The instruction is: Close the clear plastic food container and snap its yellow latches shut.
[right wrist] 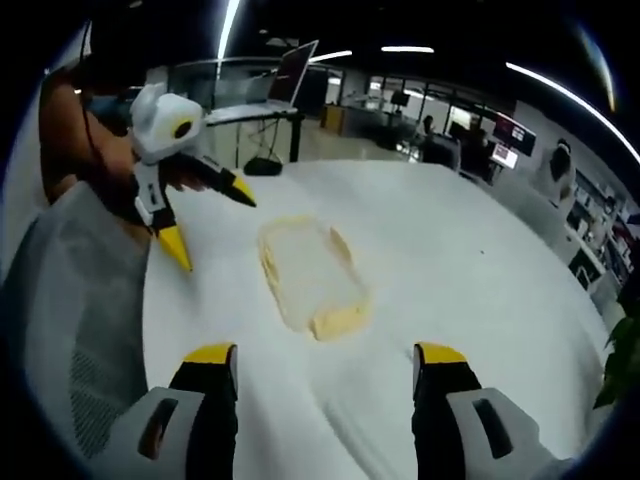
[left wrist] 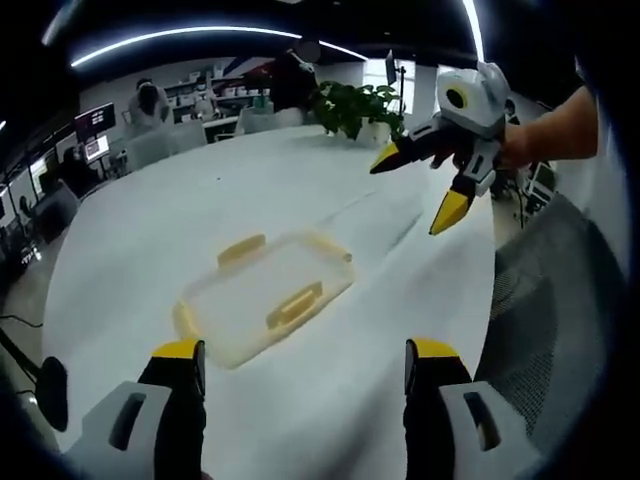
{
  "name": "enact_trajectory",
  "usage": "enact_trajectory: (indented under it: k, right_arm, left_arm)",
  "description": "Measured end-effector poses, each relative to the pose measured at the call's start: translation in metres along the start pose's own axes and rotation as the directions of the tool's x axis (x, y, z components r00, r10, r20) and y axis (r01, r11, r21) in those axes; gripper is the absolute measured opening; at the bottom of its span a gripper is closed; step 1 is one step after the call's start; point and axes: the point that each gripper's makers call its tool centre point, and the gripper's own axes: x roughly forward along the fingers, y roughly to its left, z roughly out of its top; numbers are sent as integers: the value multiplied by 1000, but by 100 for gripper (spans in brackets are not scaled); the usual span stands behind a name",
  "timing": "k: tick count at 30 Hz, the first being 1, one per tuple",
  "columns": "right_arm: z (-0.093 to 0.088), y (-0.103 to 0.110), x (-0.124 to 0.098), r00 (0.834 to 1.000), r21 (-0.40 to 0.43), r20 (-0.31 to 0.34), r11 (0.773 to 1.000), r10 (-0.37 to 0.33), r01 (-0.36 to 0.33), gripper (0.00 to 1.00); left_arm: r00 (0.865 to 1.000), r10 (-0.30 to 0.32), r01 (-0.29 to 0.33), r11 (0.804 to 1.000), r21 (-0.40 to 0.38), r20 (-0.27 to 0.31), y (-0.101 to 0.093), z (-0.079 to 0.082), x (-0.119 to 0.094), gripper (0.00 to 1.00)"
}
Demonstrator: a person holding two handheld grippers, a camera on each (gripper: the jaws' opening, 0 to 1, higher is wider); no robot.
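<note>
While both tools hang above it with jaws apart and empty, the clear container lying flat mid-tabletop looks light, thin-walled and slippery, so pressing its yellow latches down at the rim seems safer than squeezing its sides.

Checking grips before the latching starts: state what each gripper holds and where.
Nothing is held. Left gripper and right gripper are both open above the white table, apart from the clear plastic yellow-latched container.
</note>
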Motion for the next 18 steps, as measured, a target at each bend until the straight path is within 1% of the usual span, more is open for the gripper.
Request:
enact_trajectory:
  k: [7, 9, 13, 18]
  right_arm:
    - [5, -1, 9, 1000, -31, -8, 999, 24, -25, 71]
    - [6, -2, 11, 999, -56, -19, 998, 27, -28, 71]
    - [9, -3, 15, 999, -63, -20, 997, 39, -40, 71]
    - [9, -6, 19, 998, -83, -36, 995, 51, -54, 71]
  left_arm:
    - [1000, 4, -4, 1000, 13, -3, 9, 1, 2, 82]
    - [1000, 2, -2, 1000, 18, -8, 10, 0, 3, 81]
    - [1000, -3, 3, 999, 32, -11, 15, 2, 4, 81]
    - [1000, -1, 1, 999, 39, -12, 22, 4, 6, 81]
